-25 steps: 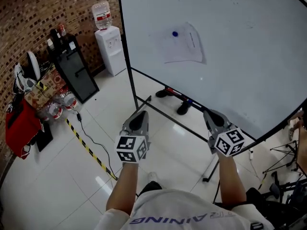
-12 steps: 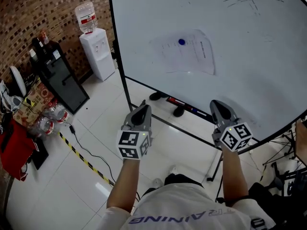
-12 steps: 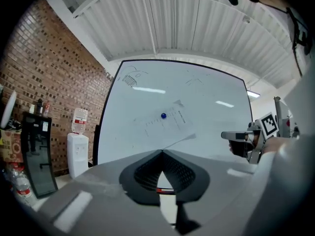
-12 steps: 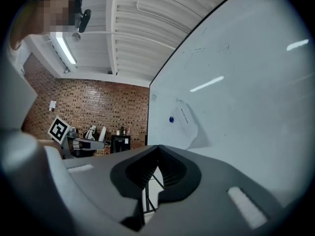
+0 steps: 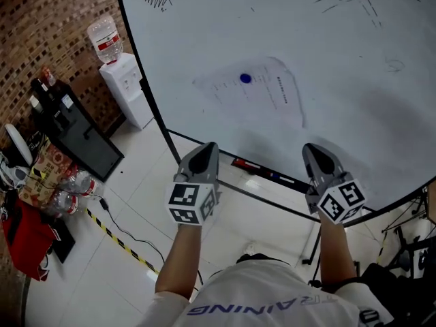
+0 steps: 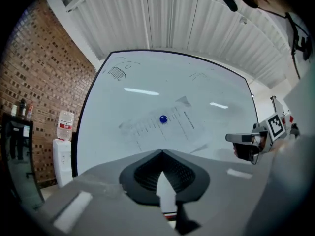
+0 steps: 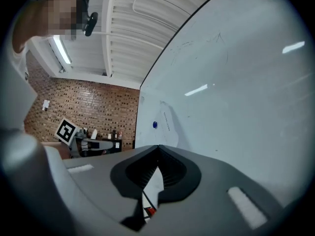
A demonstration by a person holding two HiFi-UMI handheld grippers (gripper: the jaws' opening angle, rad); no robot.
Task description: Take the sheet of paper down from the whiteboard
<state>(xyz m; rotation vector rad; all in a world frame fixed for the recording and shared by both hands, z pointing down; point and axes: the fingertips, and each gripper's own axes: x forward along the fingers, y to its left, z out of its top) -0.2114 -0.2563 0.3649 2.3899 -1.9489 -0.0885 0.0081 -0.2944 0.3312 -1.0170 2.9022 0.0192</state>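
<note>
A round blue magnet (image 5: 245,78) pins the white printed paper sheet (image 5: 262,99) to the large whiteboard (image 5: 368,60); left gripper (image 5: 207,148), right gripper (image 5: 312,150) face it, fingers closed, empty

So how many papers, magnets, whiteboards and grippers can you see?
sheet of paper: 1
blue magnet: 1
whiteboard: 1
grippers: 2, left gripper and right gripper
Total: 5
</note>
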